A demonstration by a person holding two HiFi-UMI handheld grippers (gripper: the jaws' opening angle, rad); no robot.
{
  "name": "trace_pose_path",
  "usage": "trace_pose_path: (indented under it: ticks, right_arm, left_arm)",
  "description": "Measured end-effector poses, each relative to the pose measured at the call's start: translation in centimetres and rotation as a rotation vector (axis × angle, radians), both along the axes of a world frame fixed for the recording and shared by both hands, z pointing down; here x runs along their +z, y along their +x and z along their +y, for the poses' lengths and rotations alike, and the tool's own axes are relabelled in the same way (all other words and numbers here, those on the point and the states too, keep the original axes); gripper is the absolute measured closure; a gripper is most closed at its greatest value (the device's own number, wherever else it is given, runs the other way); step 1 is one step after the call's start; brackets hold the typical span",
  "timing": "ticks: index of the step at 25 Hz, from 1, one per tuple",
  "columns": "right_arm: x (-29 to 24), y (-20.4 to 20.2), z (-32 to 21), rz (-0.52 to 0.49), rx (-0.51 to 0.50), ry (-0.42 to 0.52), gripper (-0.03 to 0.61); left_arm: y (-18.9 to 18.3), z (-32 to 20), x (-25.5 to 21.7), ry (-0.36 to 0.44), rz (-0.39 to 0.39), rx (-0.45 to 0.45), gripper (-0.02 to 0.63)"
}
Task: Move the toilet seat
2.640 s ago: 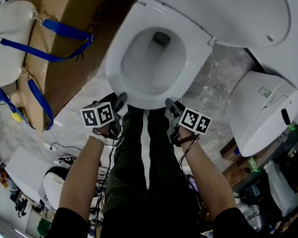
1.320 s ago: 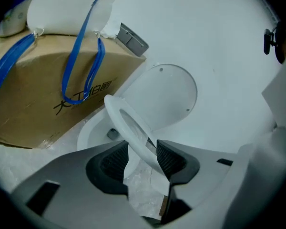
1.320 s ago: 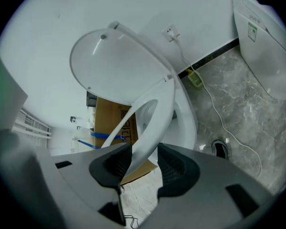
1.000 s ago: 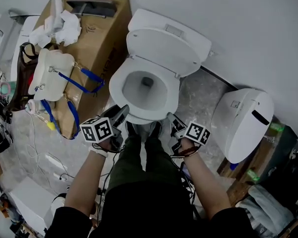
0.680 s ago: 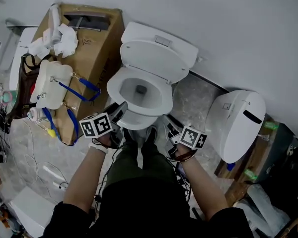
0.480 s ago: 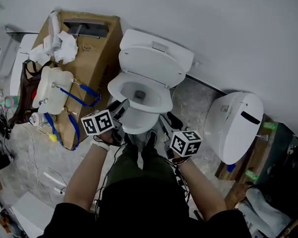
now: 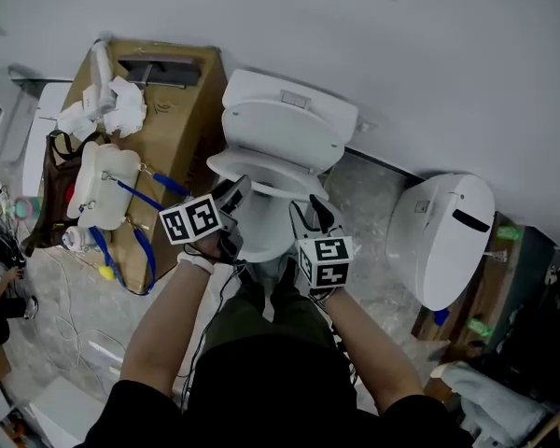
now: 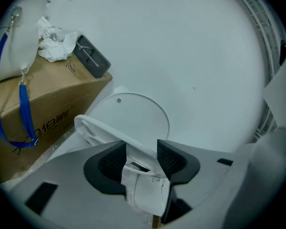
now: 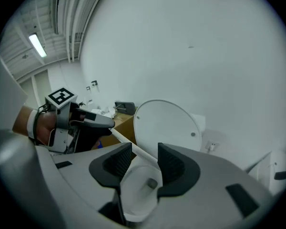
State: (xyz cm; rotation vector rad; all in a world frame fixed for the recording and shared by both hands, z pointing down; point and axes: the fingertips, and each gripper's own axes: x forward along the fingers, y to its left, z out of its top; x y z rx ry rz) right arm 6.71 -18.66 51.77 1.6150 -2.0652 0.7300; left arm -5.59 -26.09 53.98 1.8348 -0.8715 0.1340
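Note:
The white toilet seat is lifted off the bowl at a slant, below the upright lid. My left gripper is at its front left, and in the left gripper view the seat's rim fills the gap of the left gripper, which is shut on it. My right gripper is at the front right. In the right gripper view the thin seat edge crosses the wide gap of the right gripper, with the bowl visible through it.
A cardboard box with crumpled paper stands left of the toilet, and a white bag with blue straps hangs against it. A second white toilet unit lies to the right. The wall is close behind. Cables litter the floor at left.
The head view has drawn back from the bowl. The seat has come up off the bowl. Both grippers have risen with it, and the right one has turned its marker cube upward.

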Motion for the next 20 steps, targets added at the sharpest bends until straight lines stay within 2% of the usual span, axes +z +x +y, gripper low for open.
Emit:
trace_pose_path:
  ticks: [5,10,13,18,20]
  right_arm:
    - [0.7,1.1,-1.3,0.040,0.036,-0.014,0.404]
    - [1.6,2.1,-2.3,0.015,0.092,-0.031,0.414]
    - [1.5,2.4,-3.0,0.033,0.104,-0.020,0.414]
    - [1.1,3.1,-4.3,0.041,0.097,-0.012,0.414]
    - [1.0,3.5,-4.8,0.047,0.097,-0.007,0.414]
  left_arm:
    - [0.8,-1.6,-0.6,0.006,0.017,0.009,0.411]
    - [1.4,-2.6,-1.1,0.009,0.030,0.018,0.410]
    - [1.8,-3.2,-1.4,0.016,0.032,0.030,0.408]
    - [1.7,-3.0,-2.1,0.078,-0.043,0.099,0.408]
    - [1.5,-2.5,-2.5,0.089,-0.047,0.116,0.408]
